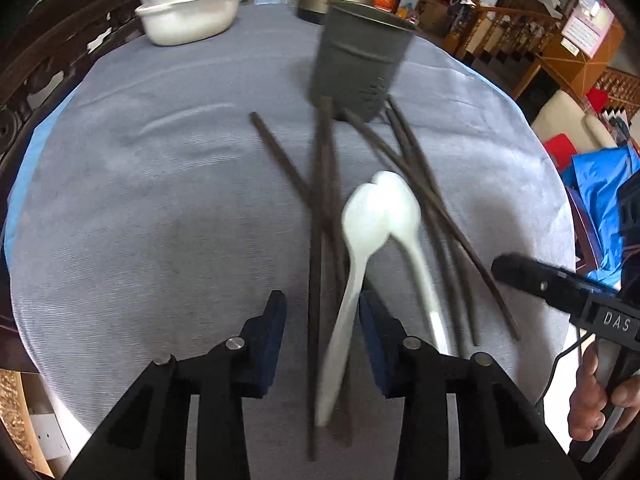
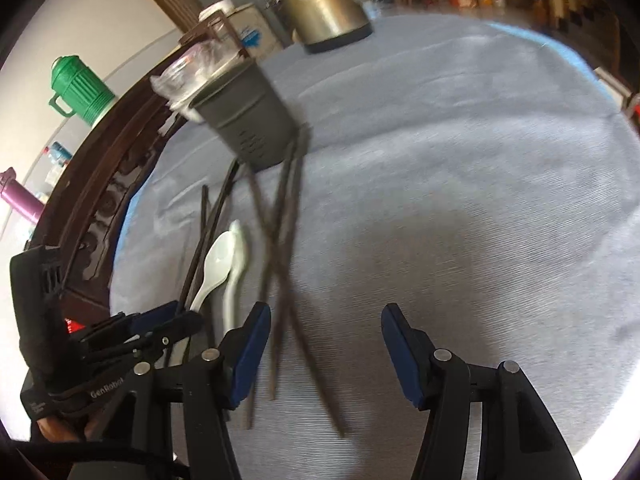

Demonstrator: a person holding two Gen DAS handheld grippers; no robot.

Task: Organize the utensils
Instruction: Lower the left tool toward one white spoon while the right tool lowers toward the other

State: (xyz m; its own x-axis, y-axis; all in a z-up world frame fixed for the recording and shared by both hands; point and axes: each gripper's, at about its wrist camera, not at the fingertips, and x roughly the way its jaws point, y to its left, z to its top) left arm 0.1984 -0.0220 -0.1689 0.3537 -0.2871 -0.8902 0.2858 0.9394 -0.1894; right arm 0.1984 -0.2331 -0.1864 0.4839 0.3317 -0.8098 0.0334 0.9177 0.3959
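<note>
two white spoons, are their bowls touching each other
Touching. In the left wrist view the two white spoons lie side by side on the grey cloth, their bowls pressed together along one seam with no cloth showing between them.

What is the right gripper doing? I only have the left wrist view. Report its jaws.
Observer: The right gripper stands open, and its pads touch nothing.
Operator: Tell me what lies under it.
Observer: Dark chopsticks cross on the cloth inside its gap, close to its left finger.
Operator: Name what stands off past the holder's left side.
Observer: A green lidded jug stands beyond the dark carved wood at the table's edge, left of the grey utensil holder.
</note>
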